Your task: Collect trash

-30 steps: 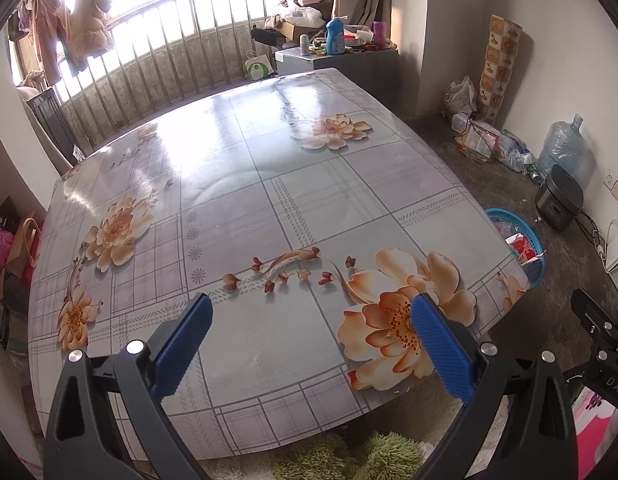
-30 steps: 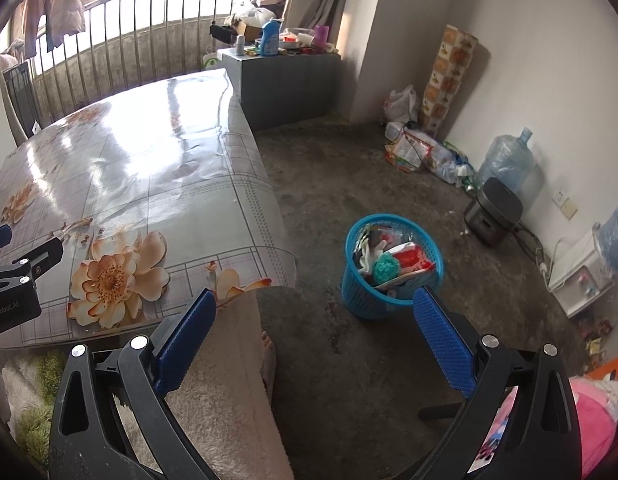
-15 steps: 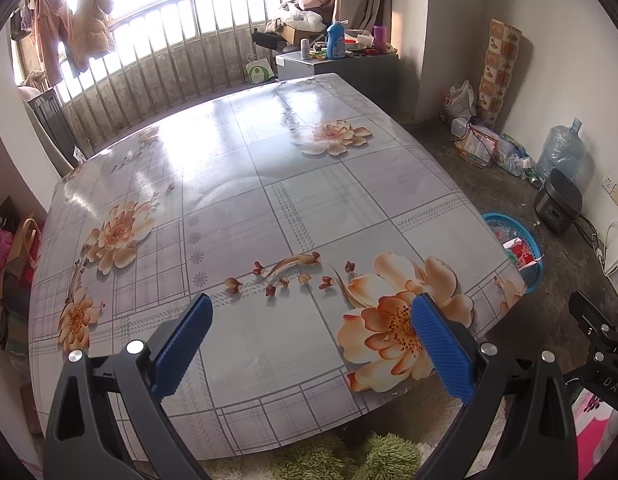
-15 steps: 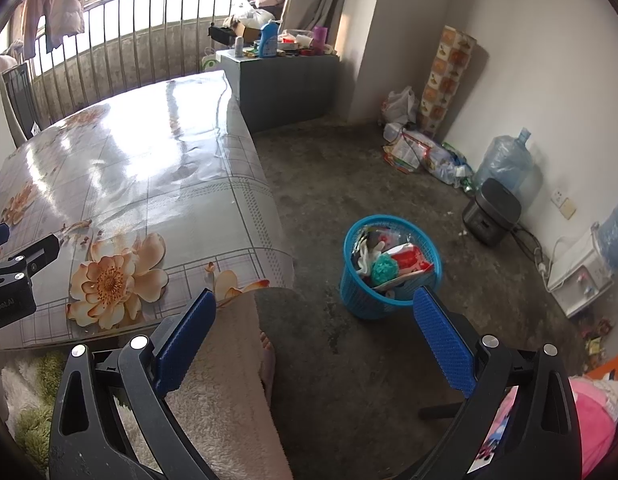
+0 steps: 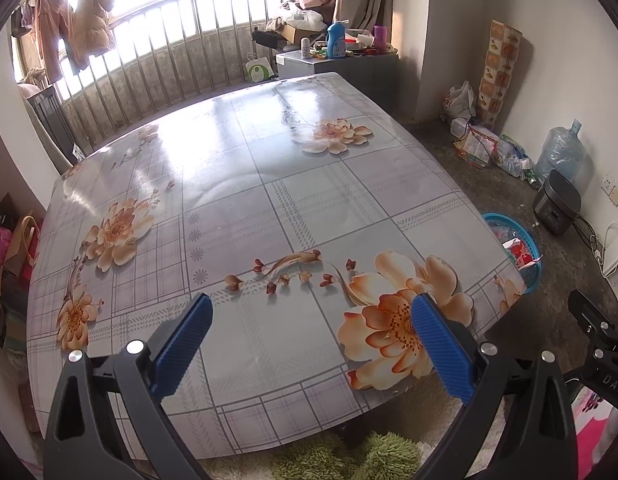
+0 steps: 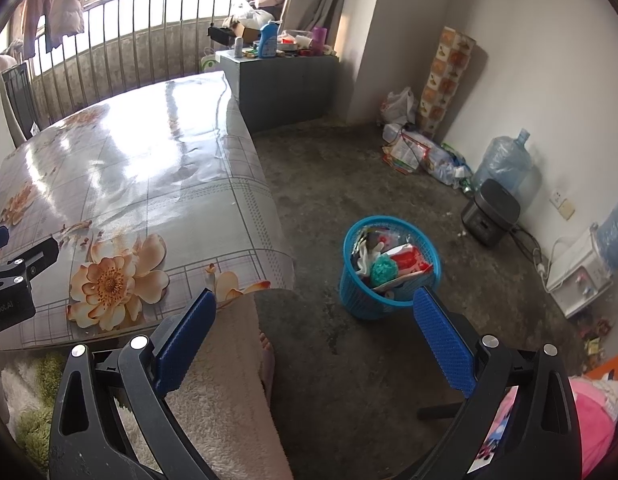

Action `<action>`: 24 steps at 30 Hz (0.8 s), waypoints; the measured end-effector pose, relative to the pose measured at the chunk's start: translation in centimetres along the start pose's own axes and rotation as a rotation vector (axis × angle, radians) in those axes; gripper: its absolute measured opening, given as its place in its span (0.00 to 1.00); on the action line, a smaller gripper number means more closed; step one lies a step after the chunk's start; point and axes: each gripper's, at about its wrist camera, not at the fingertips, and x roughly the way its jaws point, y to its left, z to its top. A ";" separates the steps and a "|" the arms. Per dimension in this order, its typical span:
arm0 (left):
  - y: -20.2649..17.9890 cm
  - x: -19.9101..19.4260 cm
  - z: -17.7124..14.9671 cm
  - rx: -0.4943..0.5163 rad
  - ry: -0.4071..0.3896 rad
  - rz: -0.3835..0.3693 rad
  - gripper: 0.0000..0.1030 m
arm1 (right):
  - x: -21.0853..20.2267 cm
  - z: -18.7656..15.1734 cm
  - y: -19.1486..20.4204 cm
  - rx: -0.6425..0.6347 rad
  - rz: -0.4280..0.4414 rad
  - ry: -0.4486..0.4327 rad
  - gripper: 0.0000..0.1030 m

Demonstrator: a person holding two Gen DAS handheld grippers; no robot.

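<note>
trash [image 6: 391,258] piled in blue basket [image 6: 363,306] on bare floor beside table edge [image 6: 283,240], just ahead of right gripper [image 6: 315,330]; left gripper [image 5: 311,344] over table; both wide, holding nothing.

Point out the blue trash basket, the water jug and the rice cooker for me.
blue trash basket [image 6: 363,300], right wrist view, front wall.
water jug [image 6: 503,162], right wrist view, body.
rice cooker [image 6: 491,210], right wrist view, lid.

A blue mesh basket [image 6: 390,270] stands upright on the floor beside the table, filled with trash [image 6: 393,260].

Both tongs, left [image 5: 311,344] and right [image 6: 313,336], gape wide with nothing between them.
</note>
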 end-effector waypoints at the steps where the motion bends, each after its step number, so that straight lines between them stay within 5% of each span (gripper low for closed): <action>1: 0.0 0.0 0.0 0.000 0.000 -0.001 0.95 | 0.0 0.0 0.0 0.000 0.000 0.000 0.92; 24: 0.0 0.0 -0.1 -0.001 0.001 -0.002 0.95 | -0.2 0.4 0.6 -0.002 0.004 -0.001 0.92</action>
